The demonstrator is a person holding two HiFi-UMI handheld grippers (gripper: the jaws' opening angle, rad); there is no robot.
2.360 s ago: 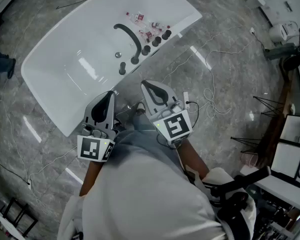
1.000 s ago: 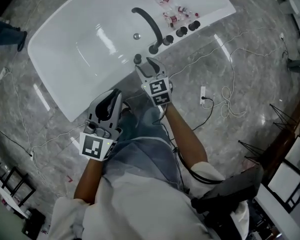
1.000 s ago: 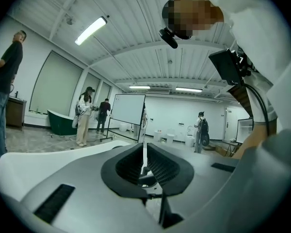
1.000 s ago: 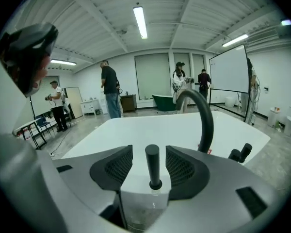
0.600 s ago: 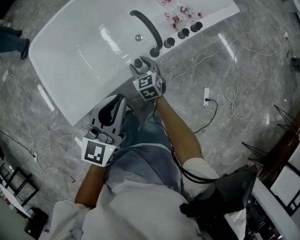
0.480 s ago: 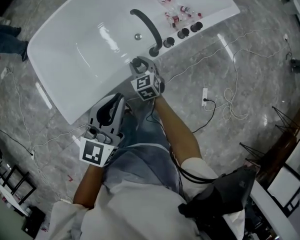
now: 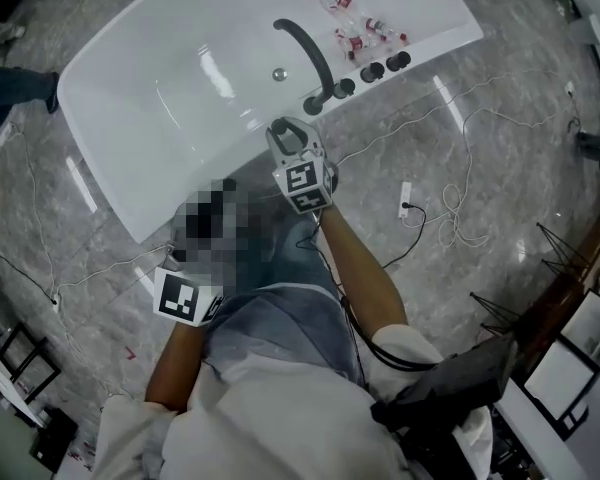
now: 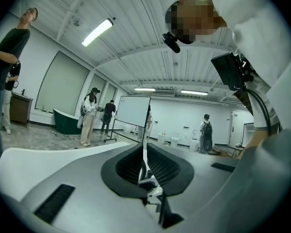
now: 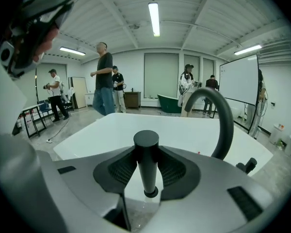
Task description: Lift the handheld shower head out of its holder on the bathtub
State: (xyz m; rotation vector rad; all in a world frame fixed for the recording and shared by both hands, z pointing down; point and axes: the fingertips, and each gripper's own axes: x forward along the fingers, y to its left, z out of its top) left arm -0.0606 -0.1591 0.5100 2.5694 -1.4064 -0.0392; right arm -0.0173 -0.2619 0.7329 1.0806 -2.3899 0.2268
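Plainly, the matter turned on the right tool (image 7: 288, 133), which sat at the near long edge of the bathtub (image 7: 130, 118), a little right of that edge's middle. Its own view showed the black shower head (image 9: 146, 169) standing upright between the two pads. The pads met it on both sides about halfway up, so the tool looked closed on it. The shower head's long axis ran straight up and down, across the line of the jaws. I judged that the coming lift needed to go straight up, with no sideways pull. The curved black spout (image 9: 218, 115) rose just beyond and to the right of it. Three dark knobs (image 7: 372, 70) and some small bottles (image 7: 360, 30) lay farther along toward the right-hand corner.

The left tool (image 8: 144, 154) was well apart from all this. It was held back over the floor (image 7: 500, 98) near the person's body, with its jaws drawn narrow to a thin slit and nothing between them.

Several things were hard to make out. From above, the right tool covered the shower head almost wholly. The holder (image 9: 151, 193) showed only as a small ring at the foot of the black shaft, low in the gap between the jaws. No hose was visible anywhere. How firmly the pads pressed could not be told.
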